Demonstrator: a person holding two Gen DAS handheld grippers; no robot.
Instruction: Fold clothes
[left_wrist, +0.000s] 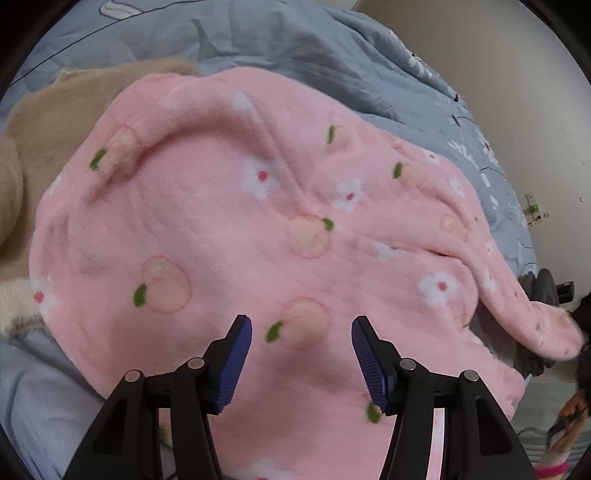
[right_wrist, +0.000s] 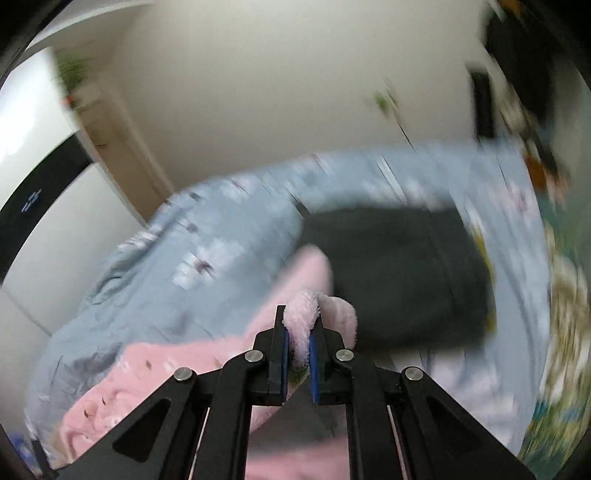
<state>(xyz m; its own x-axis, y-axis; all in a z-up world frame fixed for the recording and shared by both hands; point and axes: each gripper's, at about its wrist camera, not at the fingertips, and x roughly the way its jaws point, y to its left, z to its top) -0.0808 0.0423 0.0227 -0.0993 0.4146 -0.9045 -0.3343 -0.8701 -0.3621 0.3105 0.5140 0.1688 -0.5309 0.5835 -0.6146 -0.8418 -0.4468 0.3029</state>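
Note:
A pink fleece garment (left_wrist: 236, 236) printed with peaches and white flowers lies spread on a blue bed cover (left_wrist: 280, 40). My left gripper (left_wrist: 301, 325) is open and empty, just above the garment's near part. My right gripper (right_wrist: 300, 314) is shut on a fold of the pink garment (right_wrist: 304, 317), lifted above the bed; the rest of the cloth trails down to the lower left in the blurred right wrist view. One end of the garment (left_wrist: 546, 328) stretches toward the right edge in the left wrist view.
A beige fluffy garment (left_wrist: 48, 129) lies to the left of the pink one. A dark grey garment (right_wrist: 399, 273) lies on the blue cover (right_wrist: 155, 266) ahead of my right gripper. A pale wall (right_wrist: 266, 96) and white cabinet (right_wrist: 33, 122) stand behind the bed.

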